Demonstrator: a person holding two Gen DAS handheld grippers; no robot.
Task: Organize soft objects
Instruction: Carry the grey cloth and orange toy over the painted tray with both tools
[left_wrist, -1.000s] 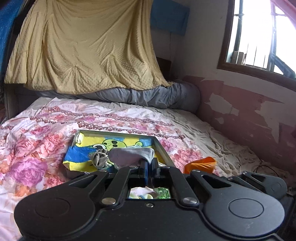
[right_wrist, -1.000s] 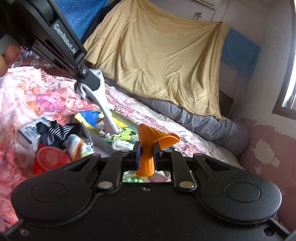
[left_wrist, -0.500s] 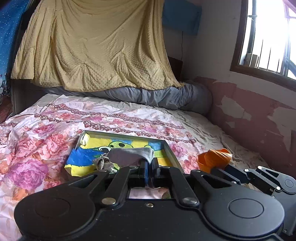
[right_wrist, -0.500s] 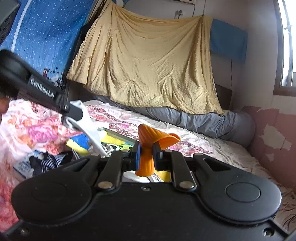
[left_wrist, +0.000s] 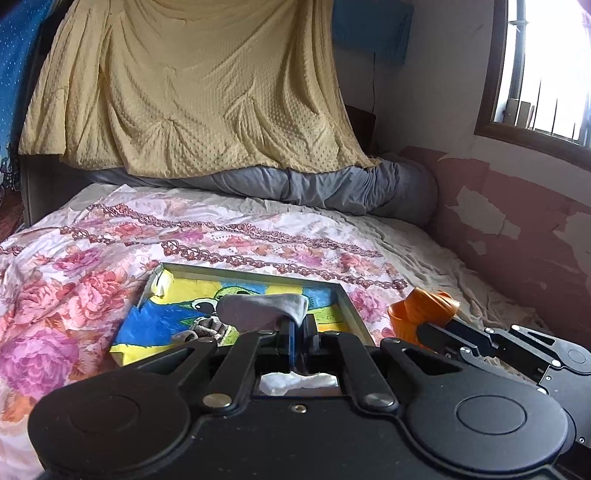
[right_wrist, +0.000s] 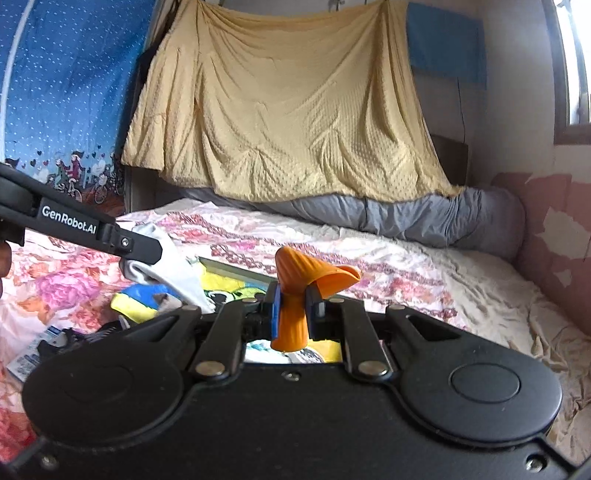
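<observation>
Under the black gripper bodies: much of the near bed is cut off in both wrist views; only slivers of white and printed cloth show through the gaps behind the fingers.
Hard to make out: a dark striped item and a small printed packet (right_wrist: 27, 356) at the left edge of the right wrist view, half hidden and blurred.
Left gripper (left_wrist: 297, 325): points slightly down over the tray, fingers pressed together, pinching a soft grey sock (left_wrist: 258, 312) that bends over to the left and hangs above the tray.
Right gripper (right_wrist: 291, 308): close to level, fingers clamped on a ribbed orange fabric piece (right_wrist: 295, 280) whose flared end droops to the right.
Side by side: from the left wrist view the right gripper sits just beside, at the right.
Tray: a shallow grey-rimmed tray (left_wrist: 349, 302) lined with a yellow and blue cartoon cloth lies on the pink floral bedsheet (left_wrist: 74, 295).
Behind: a yellow dimpled blanket (left_wrist: 192, 92) hangs over a rolled grey quilt (left_wrist: 332, 184).
</observation>
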